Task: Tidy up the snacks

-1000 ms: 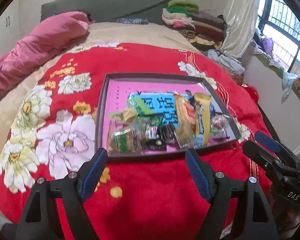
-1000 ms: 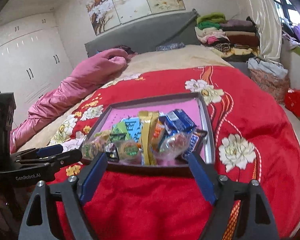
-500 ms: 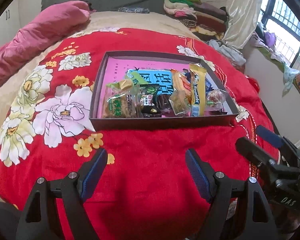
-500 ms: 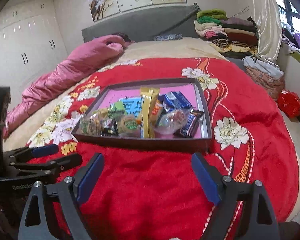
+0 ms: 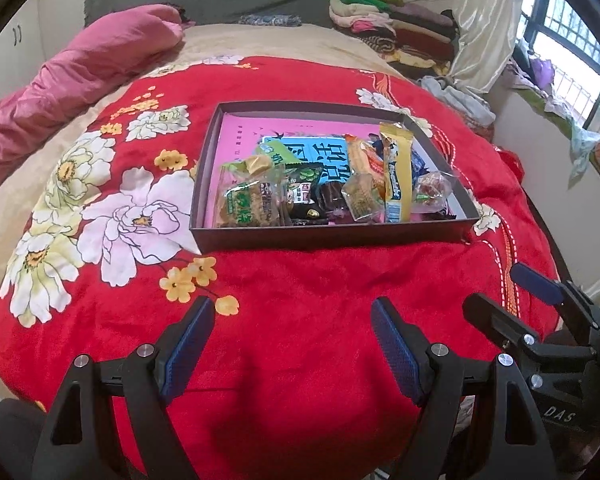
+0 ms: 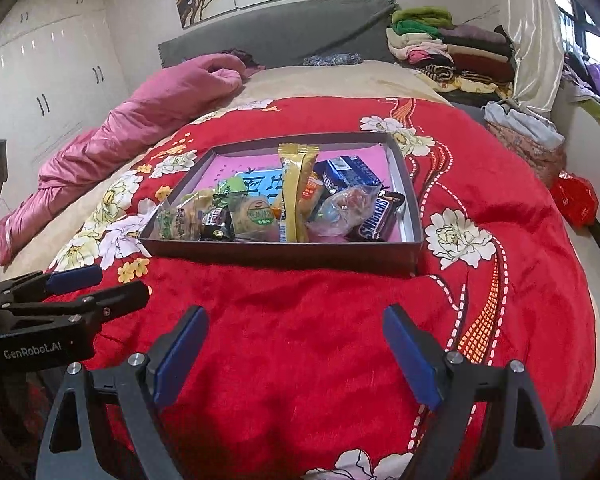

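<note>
Colourful wrapped snacks crowd the dark shallow tray.

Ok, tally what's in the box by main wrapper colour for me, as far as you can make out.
The pile overlaps, so this is a best count of the snacks showing in the box:
Green-labelled: 4
Gold/yellow: 1
Orange: 1
Blue: 1
Brown/black: 3
Clear: 2
Total: 12

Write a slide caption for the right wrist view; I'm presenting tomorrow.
Open right gripper over red floral blanket, facing shallow dark cardboard tray of wrapped snacks.
</note>
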